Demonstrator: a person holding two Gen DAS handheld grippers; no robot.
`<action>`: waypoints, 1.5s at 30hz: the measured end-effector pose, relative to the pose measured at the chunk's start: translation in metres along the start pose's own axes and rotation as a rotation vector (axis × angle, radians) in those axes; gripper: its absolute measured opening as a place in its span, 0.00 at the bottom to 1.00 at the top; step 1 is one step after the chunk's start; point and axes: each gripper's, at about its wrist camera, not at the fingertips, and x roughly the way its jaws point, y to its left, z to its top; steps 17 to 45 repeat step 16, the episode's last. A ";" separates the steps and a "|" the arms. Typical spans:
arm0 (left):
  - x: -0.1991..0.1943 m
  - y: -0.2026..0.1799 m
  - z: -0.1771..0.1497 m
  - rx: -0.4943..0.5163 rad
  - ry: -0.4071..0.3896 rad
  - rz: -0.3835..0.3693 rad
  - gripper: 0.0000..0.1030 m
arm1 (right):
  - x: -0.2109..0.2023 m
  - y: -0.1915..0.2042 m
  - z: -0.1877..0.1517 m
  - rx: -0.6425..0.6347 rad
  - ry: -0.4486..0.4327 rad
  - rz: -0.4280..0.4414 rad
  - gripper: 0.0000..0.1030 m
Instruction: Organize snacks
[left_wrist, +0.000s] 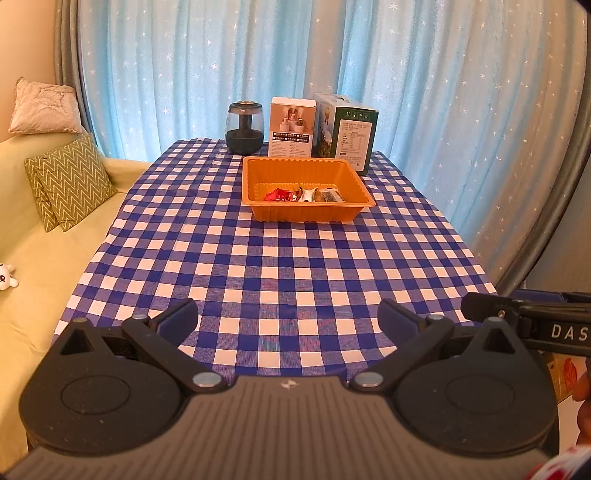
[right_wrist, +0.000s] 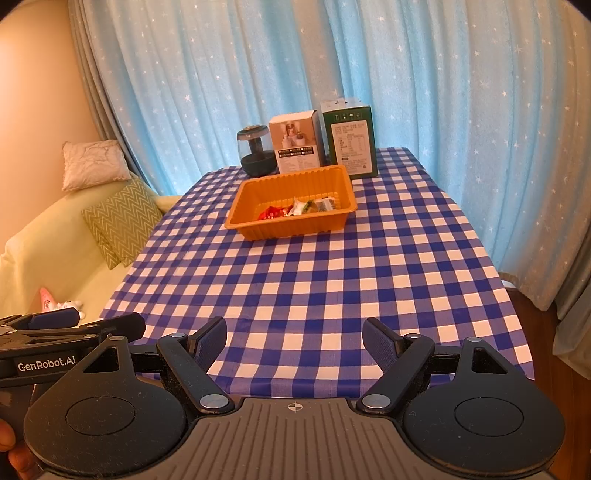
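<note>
From the left wrist camera, the left gripper (left_wrist: 287, 321) hung released over the near edge of the desk (left_wrist: 280, 266), jaws spread wide with nothing between them. The tray (left_wrist: 258, 184) sat far along the checked cloth, slightly right of centre, with the snacks (left_wrist: 303, 195) lying in a row against its near wall — a red wrapper at the left, a white one in the middle, a darker packet at the right. Behind the tray stood a jar (left_wrist: 245, 127), a white box (left_wrist: 291, 127) and a green box (left_wrist: 349, 134). A sofa (left_wrist: 44, 258) with cushions ran along the left. The other tool poked in at the right edge.

From the right wrist camera, the right gripper (right_wrist: 294, 341) was likewise released and empty, low over the near desk (right_wrist: 314, 280). The tray (right_wrist: 255, 225) lay far ahead and a little left, the snacks (right_wrist: 295, 209) bunched near its near wall. No loose snack showed on the cloth in either view, so the sorting looked nearly or wholly done.

The snacks looked light, crinkly and slippery — likely to slide rather than lift if pinched flat. A twisted wrapper end or a packet's edge seemed the best place to take hold. The tray looked thin and flexible; its rim would be the place to grip it.
</note>
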 end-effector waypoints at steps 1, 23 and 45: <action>0.000 0.000 0.000 0.000 0.000 0.000 1.00 | 0.000 0.000 0.000 0.000 0.000 0.000 0.78; 0.002 -0.002 -0.002 -0.004 0.000 -0.010 1.00 | 0.003 -0.001 -0.006 0.007 0.007 0.000 0.78; 0.002 -0.002 -0.002 -0.004 0.000 -0.010 1.00 | 0.003 -0.001 -0.006 0.007 0.007 0.000 0.78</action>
